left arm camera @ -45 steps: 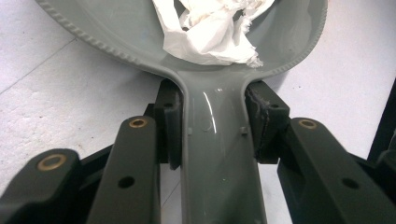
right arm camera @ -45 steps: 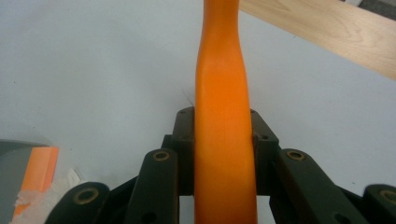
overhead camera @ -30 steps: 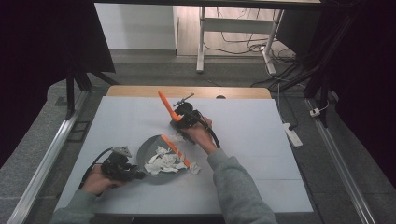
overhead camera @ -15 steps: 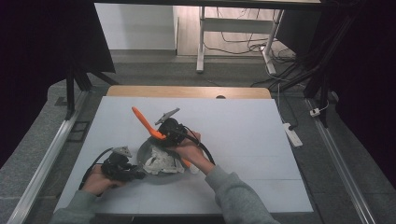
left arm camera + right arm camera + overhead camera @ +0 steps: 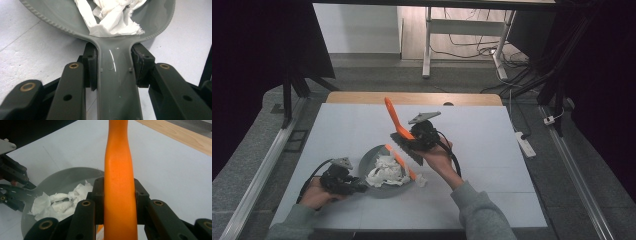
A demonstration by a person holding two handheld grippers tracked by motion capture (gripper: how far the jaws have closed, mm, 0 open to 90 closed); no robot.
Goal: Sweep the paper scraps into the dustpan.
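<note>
**Right gripper lifts the brush off the table while the dustpan stays pinned**

Right gripper (image 5: 412, 139) is clamped on the orange handle of a hand brush (image 5: 394, 119); in the right gripper view the two pads squeeze the handle (image 5: 119, 195) from both sides. Half a second ago the brush sat lower and nearer the left hand, over the dustpan; now it is raised and further back over the table, handle pointing up and away, dark bristle head tilted towards the pan. I read that as one sweeping stroke finished and the brush carried off for the next.

Left gripper (image 5: 354, 186) has not shifted: its jaws are closed on the grey dustpan's handle (image 5: 116, 82), holding the dustpan (image 5: 371, 160) flat on the white table (image 5: 492, 150). Crumpled white paper scraps (image 5: 386, 172) lie inside the pan, against its orange lip. One small scrap (image 5: 421, 179) sits outside, just beside the pan's right rim, so the sweeping looks unfinished.

The brush's bristles are partly covered by the right hand, so their exact angle is unclear. The left gripper view crops most of the pan.
</note>
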